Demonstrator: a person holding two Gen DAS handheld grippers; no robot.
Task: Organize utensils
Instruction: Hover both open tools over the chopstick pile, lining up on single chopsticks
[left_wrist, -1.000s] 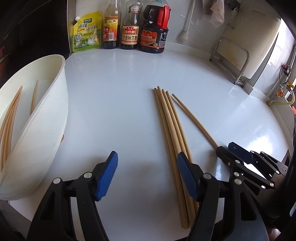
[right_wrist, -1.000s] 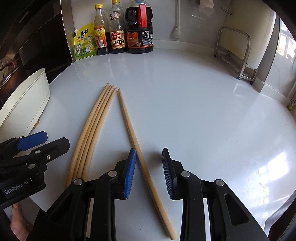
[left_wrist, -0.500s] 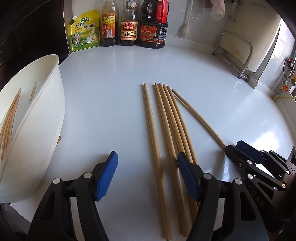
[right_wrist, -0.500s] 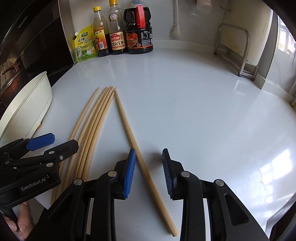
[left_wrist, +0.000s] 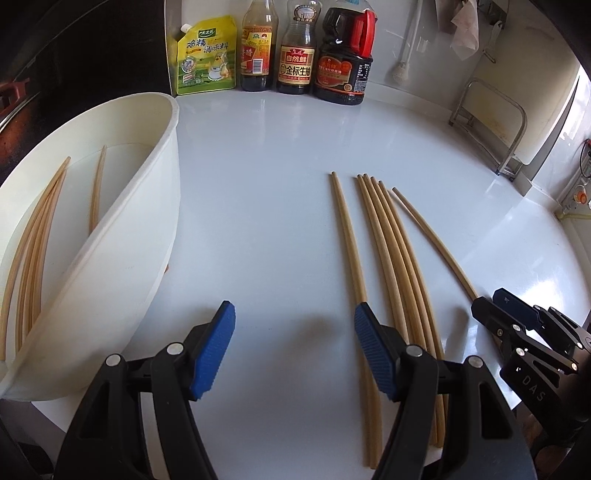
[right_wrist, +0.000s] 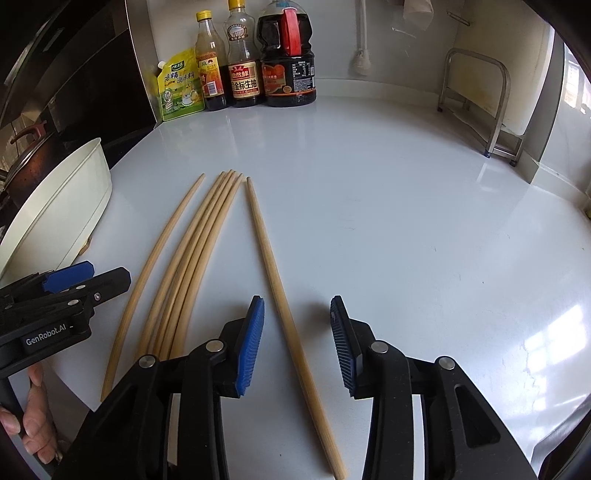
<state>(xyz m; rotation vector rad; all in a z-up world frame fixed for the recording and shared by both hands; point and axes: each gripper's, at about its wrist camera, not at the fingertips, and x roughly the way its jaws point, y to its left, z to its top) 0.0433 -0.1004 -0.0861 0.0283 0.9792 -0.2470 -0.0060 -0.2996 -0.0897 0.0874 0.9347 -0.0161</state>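
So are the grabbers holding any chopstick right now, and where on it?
No, nothing is held. The right gripper is opening around one chopstick without pinching it; the left gripper is open and empty.

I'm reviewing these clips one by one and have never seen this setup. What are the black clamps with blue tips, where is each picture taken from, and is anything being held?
No robot here: a person holds a two-finger clamp in each hand, with a wide-angle camera on each looking along its fingers. One picture comes from the left gripper, the other from the right gripper. On the white counter lie six wooden chopsticks: a bunch of four and a single on each side. The right gripper straddles the rightmost chopstick, its jaws opening, not pressing it. The left gripper is open and empty. More chopsticks lie in the white tub. Sauce bottles stand at the back.
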